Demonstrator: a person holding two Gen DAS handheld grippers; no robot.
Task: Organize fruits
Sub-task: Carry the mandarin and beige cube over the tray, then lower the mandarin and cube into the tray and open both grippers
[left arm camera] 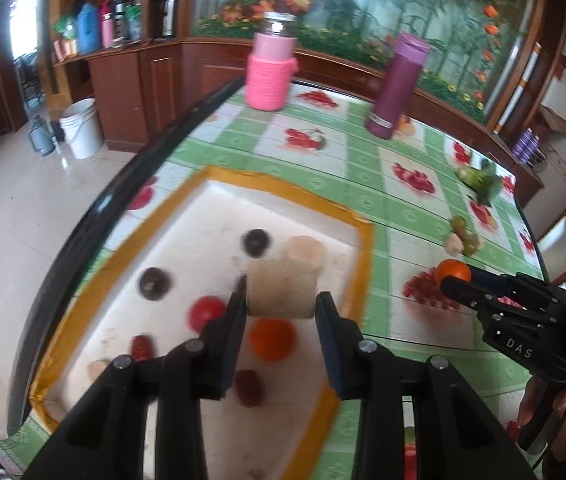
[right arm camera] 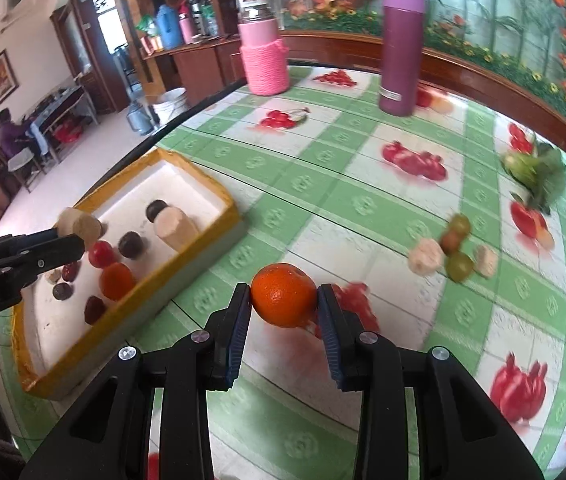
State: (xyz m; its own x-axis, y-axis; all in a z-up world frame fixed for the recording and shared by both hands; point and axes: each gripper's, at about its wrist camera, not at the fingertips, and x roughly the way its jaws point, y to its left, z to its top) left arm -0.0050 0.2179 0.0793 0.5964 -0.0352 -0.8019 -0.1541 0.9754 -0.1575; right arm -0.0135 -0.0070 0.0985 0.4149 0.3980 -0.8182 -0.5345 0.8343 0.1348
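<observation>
Right hand-held gripper [right arm camera: 283, 307] clamped across orange [right arm camera: 283, 294] at its widest girth, left hand-held gripper [left arm camera: 281, 300] on a pale, firm block [left arm camera: 283, 294]; orange judged light, slightly yielding.

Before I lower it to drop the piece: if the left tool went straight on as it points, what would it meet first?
Probably the white floor of the yellow-edged box, near the pale chunk lying beyond its held beige piece. Blur leaves depth uncertain.
</observation>
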